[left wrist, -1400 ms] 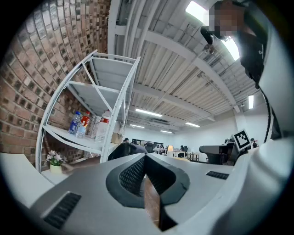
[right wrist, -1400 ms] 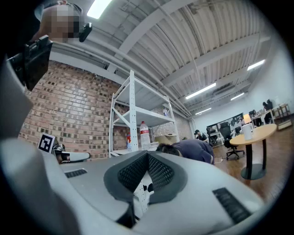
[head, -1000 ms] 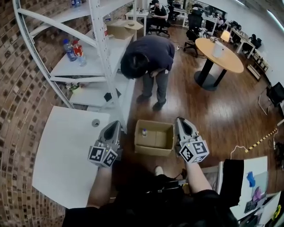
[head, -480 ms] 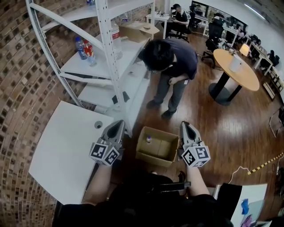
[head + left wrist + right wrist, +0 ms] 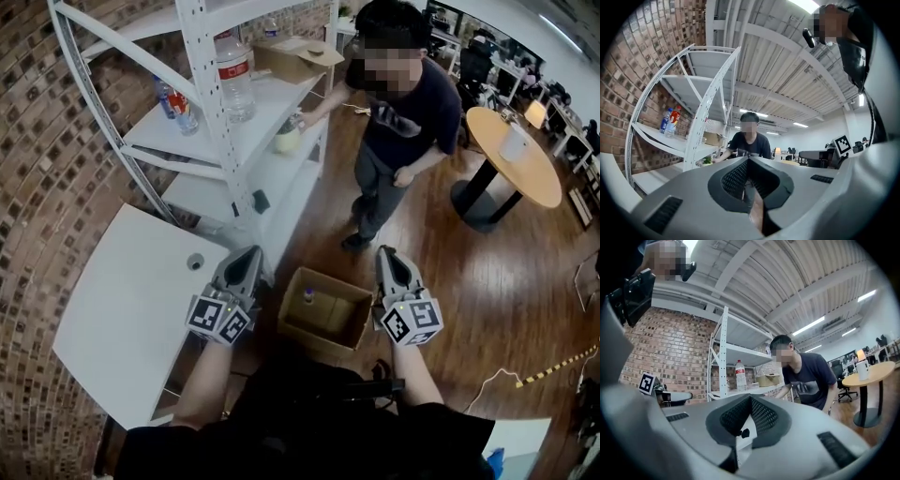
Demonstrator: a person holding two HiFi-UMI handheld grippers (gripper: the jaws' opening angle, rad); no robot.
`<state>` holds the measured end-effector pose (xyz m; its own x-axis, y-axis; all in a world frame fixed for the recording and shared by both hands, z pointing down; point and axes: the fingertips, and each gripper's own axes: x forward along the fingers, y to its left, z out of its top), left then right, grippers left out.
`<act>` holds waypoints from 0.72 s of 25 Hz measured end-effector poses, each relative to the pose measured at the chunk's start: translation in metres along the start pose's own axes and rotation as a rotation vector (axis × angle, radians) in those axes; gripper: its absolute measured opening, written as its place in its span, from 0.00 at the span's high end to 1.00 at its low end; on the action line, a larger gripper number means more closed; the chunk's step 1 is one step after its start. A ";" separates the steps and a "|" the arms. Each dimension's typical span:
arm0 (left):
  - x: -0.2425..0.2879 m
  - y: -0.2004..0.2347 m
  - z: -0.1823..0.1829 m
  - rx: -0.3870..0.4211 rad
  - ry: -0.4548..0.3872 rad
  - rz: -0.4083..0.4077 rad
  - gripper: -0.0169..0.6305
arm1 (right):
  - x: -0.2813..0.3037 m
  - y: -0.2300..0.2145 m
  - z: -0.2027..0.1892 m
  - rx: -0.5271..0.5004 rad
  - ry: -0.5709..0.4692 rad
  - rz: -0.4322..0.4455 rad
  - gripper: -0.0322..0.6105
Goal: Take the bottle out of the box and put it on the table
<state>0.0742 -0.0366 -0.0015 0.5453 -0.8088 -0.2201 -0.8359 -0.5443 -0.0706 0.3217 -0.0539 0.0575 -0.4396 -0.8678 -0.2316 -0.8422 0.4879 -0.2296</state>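
Note:
An open cardboard box (image 5: 326, 319) stands on the wooden floor right below me. A small clear bottle (image 5: 307, 296) with a dark cap stands upright in its left part. My left gripper (image 5: 250, 253) hovers off the box's left side, over the gap between the box and the white table (image 5: 122, 300). Beyond the box's right edge hovers my right gripper (image 5: 384, 253). Both are shut with nothing in them and point forward, slightly upward. In the left gripper view the jaws (image 5: 749, 160) meet at the tip. The right gripper view shows its jaws (image 5: 751, 397) closed too.
A white metal shelf rack (image 5: 225, 112) stands ahead on the left with bottles (image 5: 234, 75) and a carton (image 5: 295, 58) on it. A person (image 5: 403, 112) stands just behind the box, one hand on a shelf. A round wooden table (image 5: 511, 145) is at the far right.
The person behind the box has straightened up from bending over and reached toward the shelf. Both grippers have moved forward with me; the box stays between them.

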 end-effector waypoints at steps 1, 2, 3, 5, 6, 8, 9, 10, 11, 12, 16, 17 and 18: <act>0.002 0.000 -0.001 -0.006 0.001 0.001 0.99 | 0.003 -0.004 0.000 0.001 0.002 -0.001 0.94; 0.003 0.002 -0.003 -0.010 0.003 0.002 0.99 | 0.005 -0.006 -0.001 0.004 0.004 -0.001 0.94; 0.004 0.005 -0.005 -0.012 0.007 0.007 0.99 | 0.008 -0.008 -0.002 0.007 0.008 -0.001 0.94; 0.003 0.013 -0.007 -0.017 0.013 0.018 0.99 | 0.013 -0.006 -0.007 0.011 0.018 0.002 0.94; 0.003 0.016 -0.008 -0.019 0.018 0.020 0.99 | 0.015 -0.005 -0.011 0.012 0.024 0.001 0.94; 0.002 0.021 -0.009 -0.019 0.031 0.017 0.99 | 0.020 -0.003 -0.019 0.014 0.040 -0.007 0.94; 0.001 0.024 -0.010 -0.016 0.039 0.014 0.99 | 0.024 -0.001 -0.023 0.018 0.049 -0.011 0.94; 0.000 0.029 -0.011 -0.012 0.047 0.015 0.99 | 0.028 0.003 -0.027 0.022 0.059 -0.010 0.94; -0.001 0.035 -0.013 -0.009 0.057 0.019 0.99 | 0.033 0.007 -0.032 0.022 0.071 -0.005 0.94; -0.002 0.041 -0.016 -0.007 0.069 0.025 0.99 | 0.038 0.013 -0.037 0.020 0.086 0.004 0.94; -0.006 0.051 -0.042 -0.018 0.131 0.028 0.99 | 0.053 0.025 -0.066 0.013 0.167 0.036 0.94; -0.007 0.052 -0.050 -0.024 0.149 0.024 0.99 | 0.056 0.026 -0.074 0.013 0.183 0.038 0.94; -0.008 0.053 -0.058 -0.030 0.168 0.022 0.99 | 0.058 0.027 -0.081 0.015 0.200 0.041 0.94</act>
<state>0.0290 -0.0725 0.0528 0.5316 -0.8452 -0.0551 -0.8470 -0.5303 -0.0376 0.2477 -0.0985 0.1145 -0.5278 -0.8479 -0.0493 -0.8183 0.5232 -0.2380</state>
